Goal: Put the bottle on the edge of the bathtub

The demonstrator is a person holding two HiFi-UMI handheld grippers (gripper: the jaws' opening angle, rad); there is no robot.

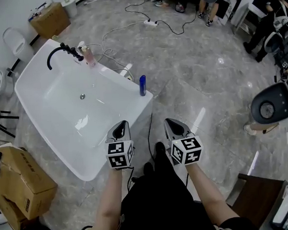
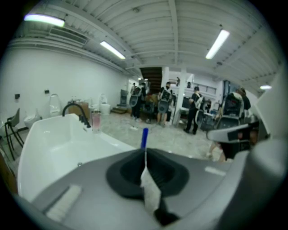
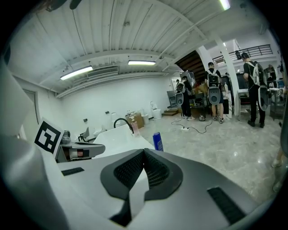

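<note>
A blue bottle (image 1: 142, 85) stands upright on the near right edge of the white bathtub (image 1: 44, 69); it also shows in the left gripper view as the blue bottle (image 2: 144, 138) and in the right gripper view as the blue bottle (image 3: 157, 141). My left gripper (image 1: 121, 125) is shut with nothing between its jaws, over the tub's near corner and short of the bottle. My right gripper (image 1: 173, 122) is also shut and empty, held over the floor to the right of the tub.
A black faucet (image 1: 62, 50) and a pink bottle (image 1: 88, 56) sit on the tub's far rim. Cardboard boxes (image 1: 21, 182) lie left of me. Cables and a power strip (image 1: 150, 23) run across the marble floor. People stand at the back (image 2: 164, 101). A round grey device (image 1: 272, 106) stands at the right.
</note>
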